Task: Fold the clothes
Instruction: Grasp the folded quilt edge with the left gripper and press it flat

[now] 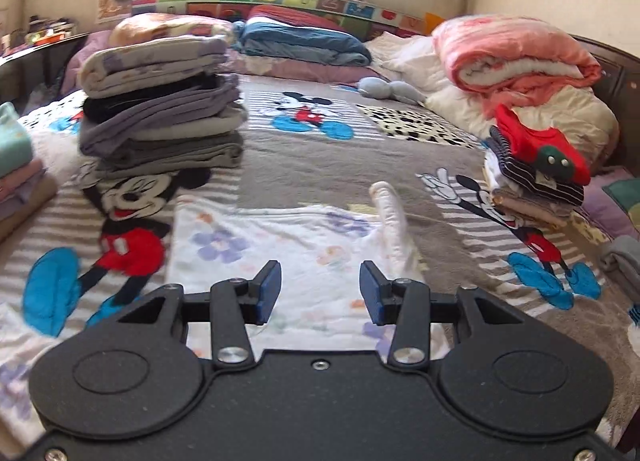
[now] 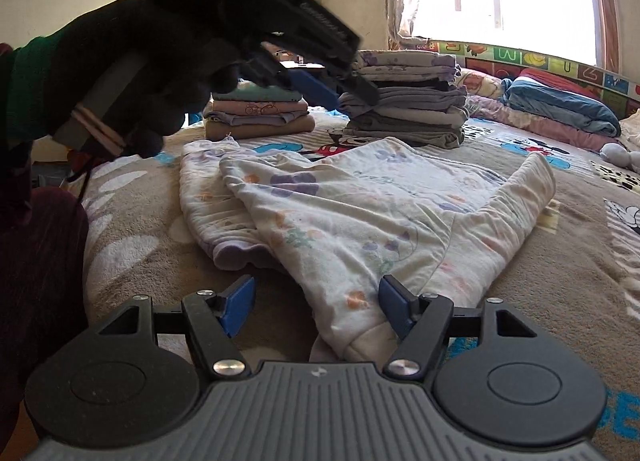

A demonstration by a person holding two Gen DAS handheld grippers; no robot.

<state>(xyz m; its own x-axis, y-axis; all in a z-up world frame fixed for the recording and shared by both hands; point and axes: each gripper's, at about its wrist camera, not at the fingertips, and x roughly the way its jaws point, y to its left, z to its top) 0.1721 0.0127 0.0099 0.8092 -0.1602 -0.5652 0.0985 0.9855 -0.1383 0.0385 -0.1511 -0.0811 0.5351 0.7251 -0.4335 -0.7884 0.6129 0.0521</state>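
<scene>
A white floral garment (image 1: 280,245) lies spread on the Mickey Mouse bedspread, partly folded, one sleeve (image 1: 390,217) sticking up. In the right wrist view the garment (image 2: 340,213) lies with a sleeve (image 2: 516,197) angled to the right and a cuff near the camera. My left gripper (image 1: 319,293) is open and empty above the garment's near part. It also shows in the right wrist view (image 2: 320,89), raised in a black-gloved hand. My right gripper (image 2: 316,303) is open, its jaws on either side of the near cuff (image 2: 360,341), not closed on it.
A tall stack of folded clothes (image 1: 160,109) stands at back left, also in the right wrist view (image 2: 404,101). A smaller folded stack (image 2: 260,113) sits left. A pile with a red item (image 1: 536,165) lies at right. Blankets and pillows (image 1: 512,57) line the headboard.
</scene>
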